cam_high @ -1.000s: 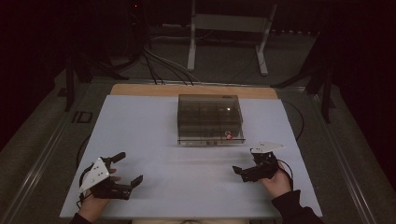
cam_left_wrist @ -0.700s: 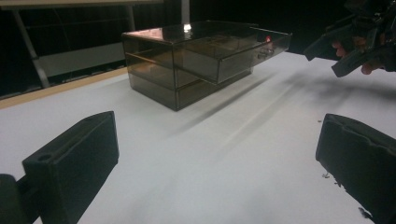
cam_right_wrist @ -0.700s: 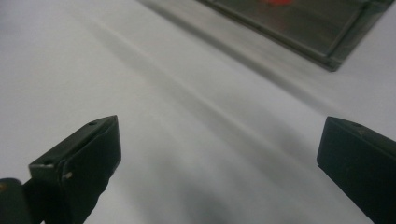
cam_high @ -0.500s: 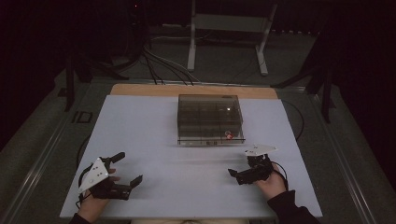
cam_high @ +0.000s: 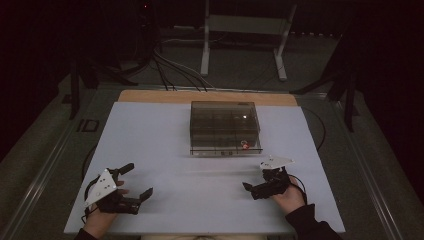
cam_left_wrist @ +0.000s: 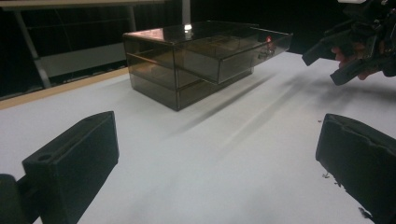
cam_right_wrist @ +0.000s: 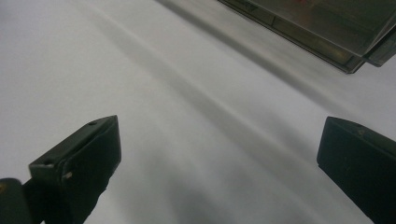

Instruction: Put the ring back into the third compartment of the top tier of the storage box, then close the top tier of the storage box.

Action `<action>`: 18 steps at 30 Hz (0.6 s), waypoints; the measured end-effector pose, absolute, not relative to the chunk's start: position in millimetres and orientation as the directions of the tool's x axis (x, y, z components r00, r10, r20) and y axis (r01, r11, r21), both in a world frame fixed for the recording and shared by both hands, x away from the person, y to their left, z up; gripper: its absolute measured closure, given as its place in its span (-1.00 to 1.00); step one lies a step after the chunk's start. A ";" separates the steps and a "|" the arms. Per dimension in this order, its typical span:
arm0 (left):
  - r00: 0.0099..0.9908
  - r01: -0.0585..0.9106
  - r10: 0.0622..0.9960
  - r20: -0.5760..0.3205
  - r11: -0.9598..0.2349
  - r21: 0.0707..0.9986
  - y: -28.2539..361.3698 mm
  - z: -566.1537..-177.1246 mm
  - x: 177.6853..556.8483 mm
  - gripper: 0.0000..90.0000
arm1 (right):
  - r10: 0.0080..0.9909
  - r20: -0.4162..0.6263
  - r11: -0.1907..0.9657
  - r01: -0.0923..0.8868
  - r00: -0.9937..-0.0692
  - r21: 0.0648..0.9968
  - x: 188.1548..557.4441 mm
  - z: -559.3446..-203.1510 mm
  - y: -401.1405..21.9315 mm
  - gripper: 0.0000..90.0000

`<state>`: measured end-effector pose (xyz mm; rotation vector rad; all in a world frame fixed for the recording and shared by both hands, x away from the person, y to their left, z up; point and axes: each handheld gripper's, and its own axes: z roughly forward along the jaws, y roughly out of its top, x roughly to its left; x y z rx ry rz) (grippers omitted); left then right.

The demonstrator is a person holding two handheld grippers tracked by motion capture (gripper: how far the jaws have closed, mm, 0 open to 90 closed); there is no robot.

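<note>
A smoky clear drawer box [cam_high: 225,127] stands at the middle back of the white table [cam_high: 160,145]. Its upper drawer [cam_left_wrist: 243,56] sticks out a little, and a small red thing [cam_high: 245,145] shows at that drawer's front right corner. My left gripper [cam_high: 136,181] rests near the front left edge, open and holding nothing, its jaws wide apart in the left gripper view [cam_left_wrist: 215,154]. My right gripper [cam_high: 256,181] is held just over the table at the front right, open and holding nothing. Its own view [cam_right_wrist: 219,158] shows bare table between the jaws and the box [cam_right_wrist: 327,28] beyond.
A wooden strip [cam_high: 205,97] runs along the table's far edge. Behind it are a metal stand [cam_high: 245,30] and cables [cam_high: 175,65] on the dark floor. Wide bare table lies between both grippers and the box.
My right gripper has shifted a little left and toward the near edge. The left gripper and the box have stayed put.
</note>
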<state>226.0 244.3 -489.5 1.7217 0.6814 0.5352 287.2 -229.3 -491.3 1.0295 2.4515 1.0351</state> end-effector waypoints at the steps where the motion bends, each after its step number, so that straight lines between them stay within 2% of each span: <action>1: 0.727 0.165 0.687 0.003 -0.179 0.970 244.4 -489.5 225.8 -1.00 | 0.710 0.015 0.486 0.505 -0.704 0.713 287.1 -491.2 -229.1 -1.00; 18: 0.728 0.166 0.686 0.005 -0.183 0.969 243.3 -490.1 226.5 -1.00 | 0.709 -0.002 0.481 0.482 -0.705 0.732 283.4 -480.0 -232.4 -1.00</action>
